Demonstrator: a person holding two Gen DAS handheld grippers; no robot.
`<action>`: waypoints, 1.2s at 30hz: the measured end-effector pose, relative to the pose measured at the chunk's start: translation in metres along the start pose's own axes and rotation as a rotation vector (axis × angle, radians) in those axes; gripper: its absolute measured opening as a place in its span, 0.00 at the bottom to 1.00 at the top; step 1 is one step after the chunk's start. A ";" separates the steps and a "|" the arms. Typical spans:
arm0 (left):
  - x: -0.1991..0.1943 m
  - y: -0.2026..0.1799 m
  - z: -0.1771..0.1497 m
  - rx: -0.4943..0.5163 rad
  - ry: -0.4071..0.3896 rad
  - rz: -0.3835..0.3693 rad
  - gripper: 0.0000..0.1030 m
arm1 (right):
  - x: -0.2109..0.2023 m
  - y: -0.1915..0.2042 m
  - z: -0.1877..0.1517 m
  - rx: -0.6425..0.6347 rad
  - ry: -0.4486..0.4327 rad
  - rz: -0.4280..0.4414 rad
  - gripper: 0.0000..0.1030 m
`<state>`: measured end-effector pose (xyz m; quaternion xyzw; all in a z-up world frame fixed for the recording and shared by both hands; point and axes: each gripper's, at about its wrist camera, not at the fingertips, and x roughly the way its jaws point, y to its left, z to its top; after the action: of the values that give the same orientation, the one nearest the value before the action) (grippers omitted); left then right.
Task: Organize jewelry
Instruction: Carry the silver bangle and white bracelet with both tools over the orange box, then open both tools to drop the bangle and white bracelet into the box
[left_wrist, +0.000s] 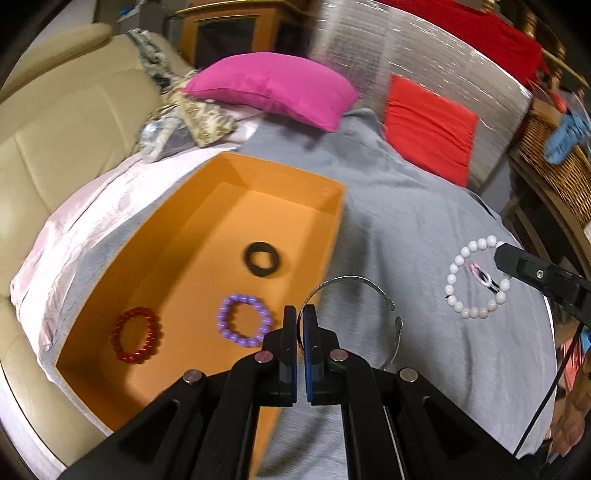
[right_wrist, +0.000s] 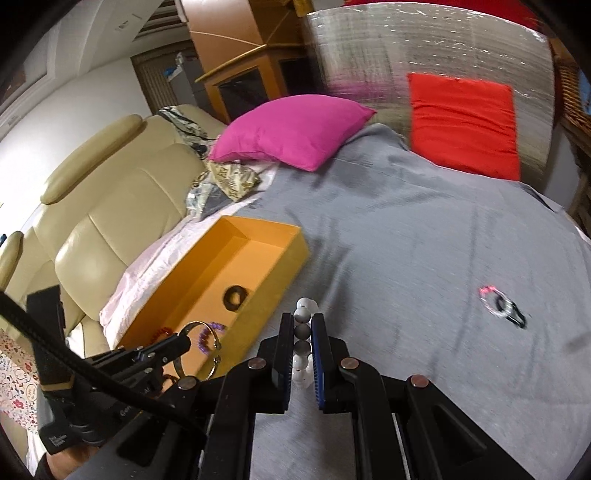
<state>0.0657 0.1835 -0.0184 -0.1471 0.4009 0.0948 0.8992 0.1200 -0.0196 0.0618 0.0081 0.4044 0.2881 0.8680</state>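
With three pieces already lying in the orange box (left_wrist: 207, 236), both hands appear to be mid-carry. The left gripper (left_wrist: 300, 314) is clamped on a thin silver bangle (left_wrist: 354, 282) that arcs out toward two o'clock of its tips, just beside the box's near wall. The right gripper (right_wrist: 303, 325) pinches the white bead bracelet (right_wrist: 304, 332). Inside the box lie a black ring-shaped band (left_wrist: 261, 259), a purple bead bracelet (left_wrist: 245, 320) and a red bead bracelet (left_wrist: 137, 335).

Next, I judge, each load must clear the box wall before its claw lets go. One small pink-and-black piece (right_wrist: 502, 304) remains on the grey blanket (right_wrist: 406, 240), at three o'clock of the right gripper. The two grippers work close together and could collide. A magenta pillow (left_wrist: 273, 86) sits well apart at twelve o'clock.
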 end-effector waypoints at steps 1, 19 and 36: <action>0.001 0.005 0.001 -0.012 -0.001 0.010 0.03 | 0.004 0.005 0.003 -0.006 0.001 0.008 0.10; 0.053 0.090 0.012 -0.145 0.085 0.169 0.03 | 0.124 0.091 0.064 -0.095 0.103 0.105 0.10; 0.086 0.103 0.022 -0.169 0.128 0.204 0.03 | 0.227 0.076 0.063 -0.030 0.236 0.075 0.10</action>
<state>0.1079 0.2926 -0.0882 -0.1866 0.4609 0.2096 0.8419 0.2416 0.1723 -0.0354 -0.0239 0.4990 0.3253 0.8029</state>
